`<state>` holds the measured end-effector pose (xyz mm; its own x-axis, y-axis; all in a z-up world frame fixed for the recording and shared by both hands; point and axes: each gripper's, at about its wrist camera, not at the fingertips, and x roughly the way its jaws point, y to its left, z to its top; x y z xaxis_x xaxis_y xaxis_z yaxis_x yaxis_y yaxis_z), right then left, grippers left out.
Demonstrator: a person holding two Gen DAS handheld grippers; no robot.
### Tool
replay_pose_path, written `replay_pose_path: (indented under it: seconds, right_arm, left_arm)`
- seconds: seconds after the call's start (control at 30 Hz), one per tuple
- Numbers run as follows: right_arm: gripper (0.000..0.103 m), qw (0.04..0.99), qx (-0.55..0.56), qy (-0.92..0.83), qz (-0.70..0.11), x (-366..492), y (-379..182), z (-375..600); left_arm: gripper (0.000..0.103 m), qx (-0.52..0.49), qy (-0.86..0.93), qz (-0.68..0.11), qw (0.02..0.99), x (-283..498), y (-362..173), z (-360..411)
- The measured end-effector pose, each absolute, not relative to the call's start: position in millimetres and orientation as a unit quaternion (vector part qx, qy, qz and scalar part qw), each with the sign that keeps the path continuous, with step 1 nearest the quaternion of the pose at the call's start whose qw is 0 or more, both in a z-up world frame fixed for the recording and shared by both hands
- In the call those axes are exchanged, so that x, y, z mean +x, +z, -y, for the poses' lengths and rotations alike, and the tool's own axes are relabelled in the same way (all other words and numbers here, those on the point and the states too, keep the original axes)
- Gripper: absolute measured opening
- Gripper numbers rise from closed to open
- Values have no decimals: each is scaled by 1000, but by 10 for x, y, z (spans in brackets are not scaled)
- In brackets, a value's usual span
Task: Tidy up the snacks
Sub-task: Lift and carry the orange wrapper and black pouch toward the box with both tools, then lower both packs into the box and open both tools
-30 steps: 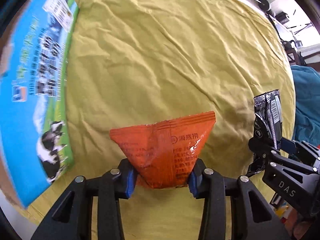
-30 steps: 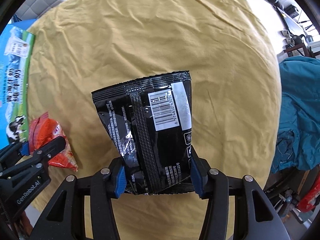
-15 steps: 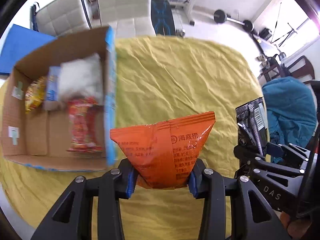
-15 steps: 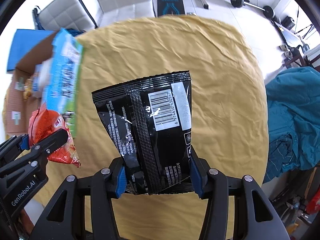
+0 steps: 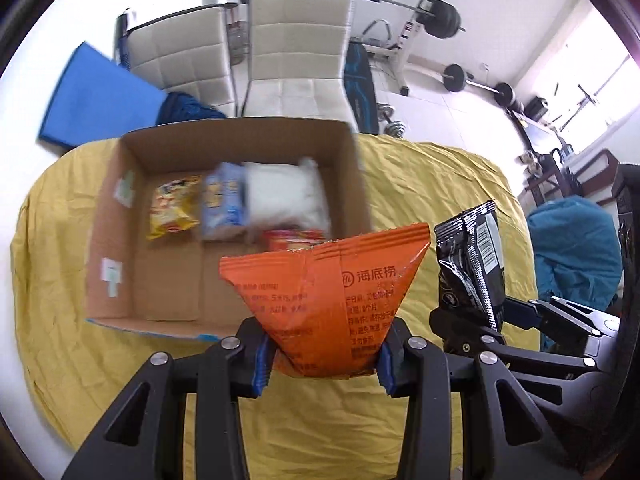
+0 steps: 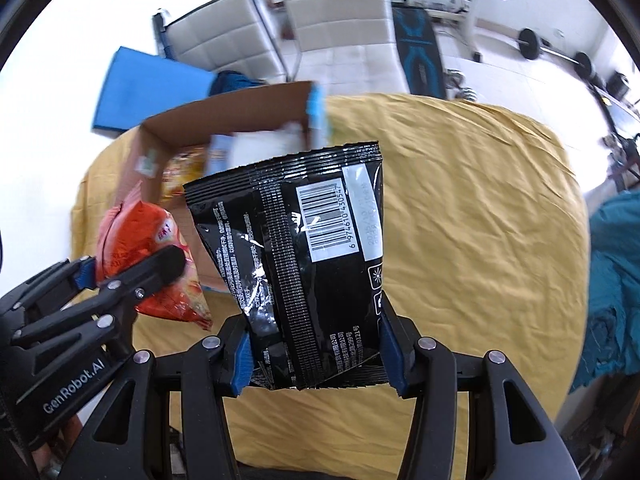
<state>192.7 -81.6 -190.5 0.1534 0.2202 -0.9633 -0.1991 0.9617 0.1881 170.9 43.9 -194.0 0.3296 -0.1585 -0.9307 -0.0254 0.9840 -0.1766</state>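
Note:
My left gripper (image 5: 322, 360) is shut on an orange snack packet (image 5: 328, 292), held above the yellow cloth near the front right corner of an open cardboard box (image 5: 116, 224). Inside the box lie a yellow packet (image 5: 174, 208), a blue-and-white packet (image 5: 222, 204), a white bag (image 5: 286, 196) and a red packet (image 5: 294, 239), partly hidden by the orange one. My right gripper (image 6: 316, 364) is shut on a black snack packet (image 6: 296, 248) with a barcode. It hangs just right of the left gripper (image 6: 132, 276), above the box (image 6: 224, 114).
A round table under a wrinkled yellow cloth (image 6: 460, 200) carries the box on its left half. Two white chairs (image 5: 296, 48) stand behind it, with a blue mat (image 5: 96, 100) and weight gear (image 5: 440, 20) on the floor. A teal cloth (image 6: 612, 280) lies off the table's right edge.
Both grippers rose and tilted up with their packets. The box, first seen from the side close at left, now shows its open top and contents ahead; chairs and room came into view.

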Motion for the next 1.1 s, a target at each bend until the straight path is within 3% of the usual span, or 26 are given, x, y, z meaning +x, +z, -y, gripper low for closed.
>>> replay_pose_path:
  seconds: [0.27,0.53,0.83,1.1]
  right_arm:
    - [54,739,4,176,-651,2176,-2158,-99]
    - [54,696,33,177,-695,2518,-2839,-711]
    - [54,651,51,153,-742,2635,-3566,-935]
    - [56,637,50,137,-757,2634,-3865,-1051]
  left_arm:
    - [38,-98,-8,-593,799,1860,-2139,-1349]
    - [38,-132,-5,-646,752,2277,-2758,-1990]
    - [38,-149,-25,-711,687,2466,-3503,-2167]
    - [38,-151,-23,-731,665,2446,-3756,-2168]
